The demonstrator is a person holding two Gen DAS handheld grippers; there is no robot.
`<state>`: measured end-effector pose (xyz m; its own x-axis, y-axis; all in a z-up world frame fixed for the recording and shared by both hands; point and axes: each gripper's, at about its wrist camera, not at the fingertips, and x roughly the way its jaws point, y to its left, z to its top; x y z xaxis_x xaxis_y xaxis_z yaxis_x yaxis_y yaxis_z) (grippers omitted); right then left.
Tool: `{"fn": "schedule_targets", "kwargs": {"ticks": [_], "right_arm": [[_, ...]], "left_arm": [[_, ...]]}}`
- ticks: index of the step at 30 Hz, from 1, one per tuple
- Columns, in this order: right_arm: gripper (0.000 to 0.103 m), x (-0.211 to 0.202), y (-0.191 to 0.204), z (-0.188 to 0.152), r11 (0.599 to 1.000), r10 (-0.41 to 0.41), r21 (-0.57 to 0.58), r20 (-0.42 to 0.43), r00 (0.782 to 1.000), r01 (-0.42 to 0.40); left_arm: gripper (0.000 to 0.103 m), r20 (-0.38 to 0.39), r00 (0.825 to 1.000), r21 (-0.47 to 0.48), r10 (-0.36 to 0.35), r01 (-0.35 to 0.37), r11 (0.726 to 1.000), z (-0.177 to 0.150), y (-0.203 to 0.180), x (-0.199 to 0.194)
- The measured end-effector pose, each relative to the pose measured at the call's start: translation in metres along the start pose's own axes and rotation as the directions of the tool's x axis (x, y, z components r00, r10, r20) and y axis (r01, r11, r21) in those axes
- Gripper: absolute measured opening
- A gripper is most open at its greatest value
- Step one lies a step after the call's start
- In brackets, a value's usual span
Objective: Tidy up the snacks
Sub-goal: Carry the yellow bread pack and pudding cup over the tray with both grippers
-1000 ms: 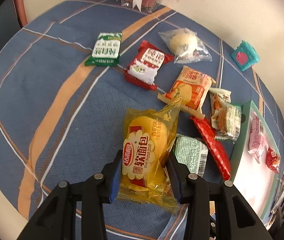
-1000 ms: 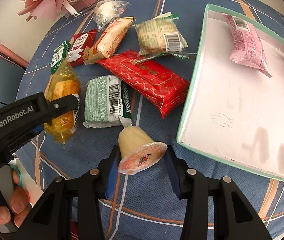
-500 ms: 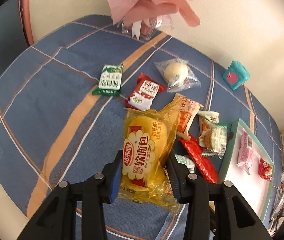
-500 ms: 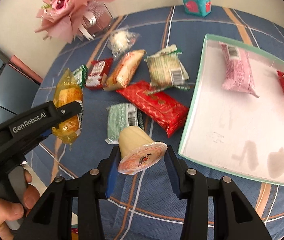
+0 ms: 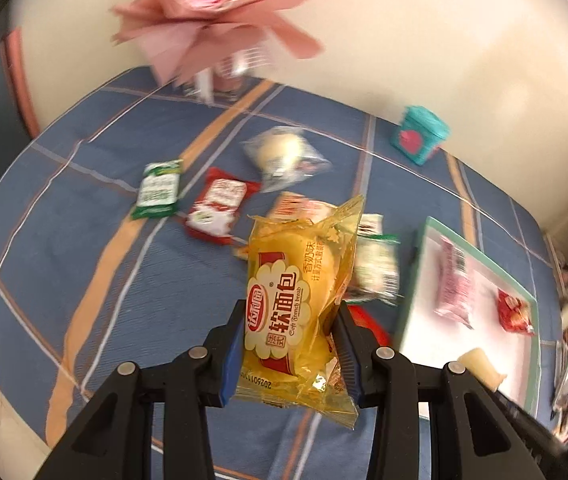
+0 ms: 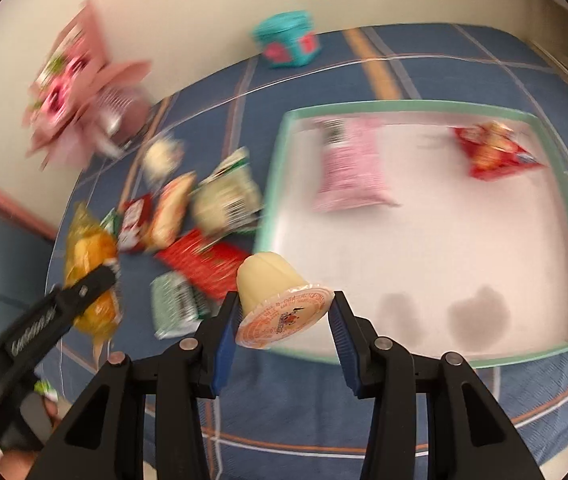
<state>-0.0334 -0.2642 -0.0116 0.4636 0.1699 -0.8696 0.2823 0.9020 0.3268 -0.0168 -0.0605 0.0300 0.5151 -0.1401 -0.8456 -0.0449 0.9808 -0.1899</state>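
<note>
My left gripper [image 5: 290,320] is shut on a yellow soft-bread packet [image 5: 296,304], held above the blue plaid tablecloth [image 5: 63,248]. My right gripper [image 6: 284,316] is shut on a pale jelly cup [image 6: 273,288], lifted near the front left corner of the mint-rimmed white tray [image 6: 269,184]. The tray holds a pink packet [image 6: 350,168] and a small red packet [image 6: 492,154]. The left gripper [image 6: 95,280] with its yellow packet [image 6: 87,252] shows at the left of the right wrist view. The jelly cup [image 5: 482,368] shows at the lower right of the left wrist view.
Several loose snacks lie left of the tray: a green packet [image 5: 157,190], a red-and-white packet [image 5: 217,204], a clear bag with a round bun [image 5: 284,154], a long red packet [image 6: 203,260], a green barcode packet [image 6: 175,308]. A pink bouquet [image 5: 211,12] and teal box [image 5: 418,138] stand at the back.
Both grippers have risen with their loads, so the table looks farther away. The right gripper has swung toward the tray. The views are now motion-blurred.
</note>
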Motion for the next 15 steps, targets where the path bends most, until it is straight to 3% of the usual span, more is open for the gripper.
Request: {"fn": "schedule_targets", "kwargs": {"ticks": [7,15], "right_arm": [[0.046,-0.019,-0.067,0.016,0.981,-0.120,0.163,0.056,0.991,0.110],[0.046,-0.037,-0.130,0.021,0.943,-0.204,0.284,0.085,0.975,0.172]], "left_arm": [[0.043,-0.007,0.999,0.147,-0.051,0.052,0.988,-0.012,-0.059,0.001],[0.043,-0.056,0.994,0.314,-0.098,0.111,0.943,-0.032,-0.133,0.014]]}}
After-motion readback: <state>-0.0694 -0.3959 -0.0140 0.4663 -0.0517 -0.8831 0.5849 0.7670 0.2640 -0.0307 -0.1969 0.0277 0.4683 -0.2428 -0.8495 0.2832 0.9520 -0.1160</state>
